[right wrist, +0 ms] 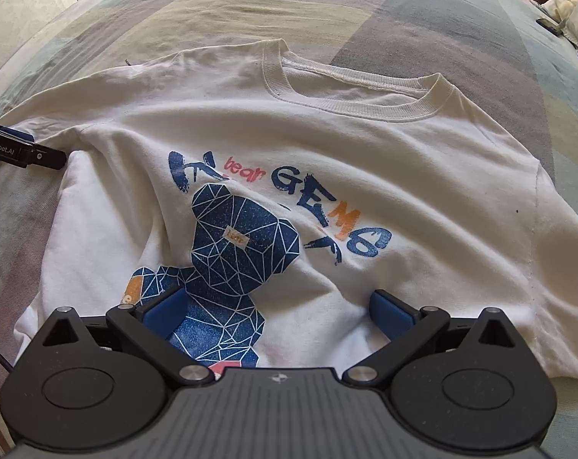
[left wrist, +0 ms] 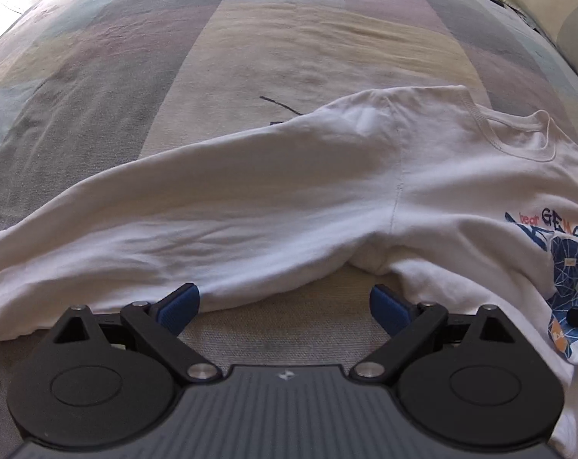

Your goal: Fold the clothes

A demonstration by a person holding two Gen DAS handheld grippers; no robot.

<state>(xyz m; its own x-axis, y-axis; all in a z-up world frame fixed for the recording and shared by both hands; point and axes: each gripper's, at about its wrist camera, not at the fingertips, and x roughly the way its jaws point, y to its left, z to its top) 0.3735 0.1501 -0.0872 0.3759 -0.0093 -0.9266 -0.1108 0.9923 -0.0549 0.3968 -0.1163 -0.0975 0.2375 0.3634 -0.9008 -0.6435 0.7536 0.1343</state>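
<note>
left view: long sleeve (left wrist: pixel 182 225) just ahead of left tool (left wrist: pixel 285 302), jaws apart, nothing between | right view: bear print (right wrist: pixel 239 244) and collar (right wrist: pixel 350 91), shirt (right wrist: pixel 422 176) flat on bed (right wrist: pixel 365 11) under right tool (right wrist: pixel 277 306), jaws apart, not clamped | count: one shirt, two tools

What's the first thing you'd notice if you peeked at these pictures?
A white T-shirt lies face up on a pastel patchwork bedspread, its blue bear print right before the open right tongs. The open left tongs hover by its long sleeve.
</note>
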